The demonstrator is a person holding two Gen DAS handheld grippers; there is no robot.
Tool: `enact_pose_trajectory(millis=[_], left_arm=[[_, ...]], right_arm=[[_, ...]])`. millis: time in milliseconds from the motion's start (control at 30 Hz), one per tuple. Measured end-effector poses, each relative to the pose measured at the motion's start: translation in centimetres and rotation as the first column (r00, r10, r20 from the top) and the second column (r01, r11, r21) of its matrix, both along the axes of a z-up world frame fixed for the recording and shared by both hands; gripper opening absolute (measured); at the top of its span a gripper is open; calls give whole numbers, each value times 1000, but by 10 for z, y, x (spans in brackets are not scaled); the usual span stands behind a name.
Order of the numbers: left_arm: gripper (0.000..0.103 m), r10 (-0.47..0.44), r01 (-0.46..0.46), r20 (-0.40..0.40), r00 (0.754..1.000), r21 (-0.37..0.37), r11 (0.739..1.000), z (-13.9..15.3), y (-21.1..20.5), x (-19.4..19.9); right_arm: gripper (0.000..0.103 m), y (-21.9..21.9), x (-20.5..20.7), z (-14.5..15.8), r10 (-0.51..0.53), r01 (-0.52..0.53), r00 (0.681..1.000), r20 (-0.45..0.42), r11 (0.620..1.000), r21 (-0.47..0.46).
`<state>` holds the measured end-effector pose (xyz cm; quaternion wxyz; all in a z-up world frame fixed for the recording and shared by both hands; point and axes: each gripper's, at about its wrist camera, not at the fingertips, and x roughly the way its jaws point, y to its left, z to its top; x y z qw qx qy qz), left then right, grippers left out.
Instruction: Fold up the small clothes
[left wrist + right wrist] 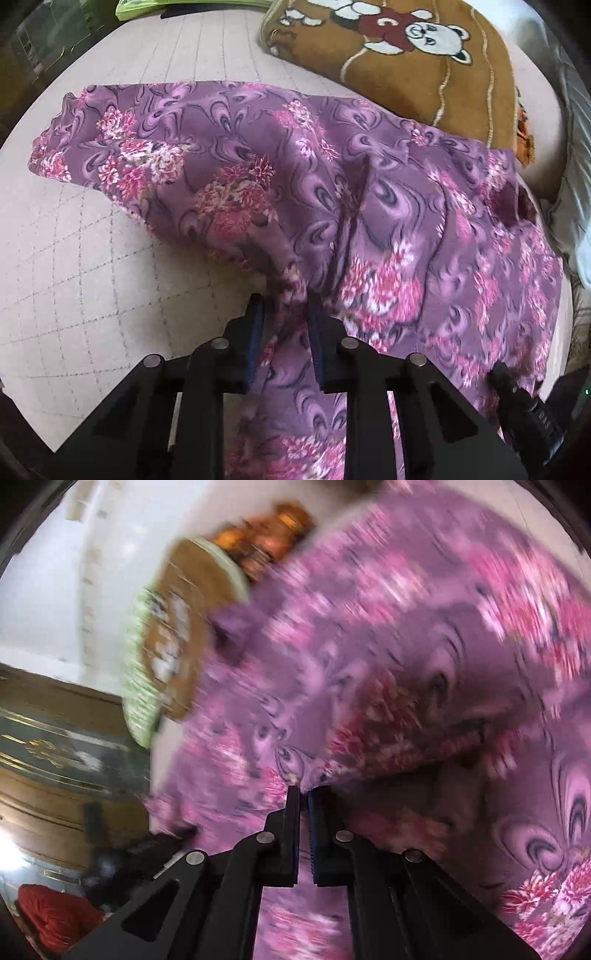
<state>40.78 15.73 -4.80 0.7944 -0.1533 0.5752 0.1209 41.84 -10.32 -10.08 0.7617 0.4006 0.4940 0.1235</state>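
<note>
Now the purple floral garment (332, 177) lies half spread on the quilted bed (92, 258), bunched between our left gripper (284, 306)'s part-closed fingers and pinched by our nearly shut right gripper (303, 794), beside the brown bear blanket (424, 66).

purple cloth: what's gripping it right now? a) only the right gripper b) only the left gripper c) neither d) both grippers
d: the left gripper has a bunch of the purple cloth between its fingers, and the right gripper is pinched shut on an edge of it.
</note>
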Motion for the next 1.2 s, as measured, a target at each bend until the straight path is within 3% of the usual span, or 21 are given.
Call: enact_pose_trajectory(millis=[133, 233, 300, 367, 467, 567, 633, 700, 867, 933, 967, 1000, 1067, 1200], left_arm=[[23, -61, 61, 37, 997, -3, 998, 17, 17, -20], [43, -34, 38, 110, 993, -37, 999, 38, 59, -31], [68, 41, -31, 159, 986, -67, 997, 51, 102, -36], [71, 145, -121, 184, 972, -138, 983, 56, 146, -38], [72, 311, -261, 140, 940, -294, 920, 36, 223, -43], [72, 475, -405, 81, 876, -411, 817, 13, 279, -48], [72, 538, -442, 64, 840, -494, 749, 0, 301, -51], [72, 564, -460, 50, 824, -522, 718, -7, 316, -51], [72, 593, -464, 61, 803, -560, 686, -21, 324, -39], [68, 593, -440, 100, 799, -575, 690, -19, 324, -31], [53, 585, -426, 110, 803, -581, 694, -18, 322, -29], [28, 578, -420, 113, 808, -577, 700, -19, 323, -27], [7, 561, -397, 118, 820, -589, 704, -20, 321, -23], [4, 563, -373, 183, 806, -583, 722, -3, 315, -31]], right_arm=[[11, -2, -12, 15, -8, 8, 1000, 9, 1000, 7], [14, 12, -19, 31, 54, -53, 998, 43, 998, -35], [19, 25, -25, 41, 113, -107, 991, 66, 991, -82], [22, 43, -29, 45, 164, -153, 983, 78, 980, -125], [24, 71, -32, 47, 225, -211, 971, 79, 965, -155], [24, 90, -32, 47, 276, -258, 958, 77, 949, -182], [24, 102, -30, 48, 307, -286, 949, 75, 935, -210], [24, 113, -25, 47, 324, -302, 943, 73, 928, -218], [26, 136, -10, 45, 344, -323, 936, 74, 922, -212], [26, 142, -7, 46, 353, -331, 932, 80, 920, -208], [26, 146, -6, 46, 356, -333, 931, 83, 919, -210], [26, 149, -6, 46, 361, -337, 929, 87, 917, -213], [26, 152, -7, 45, 371, -344, 924, 88, 911, -228], [26, 148, -12, 42, 376, -349, 923, 77, 906, -239]])
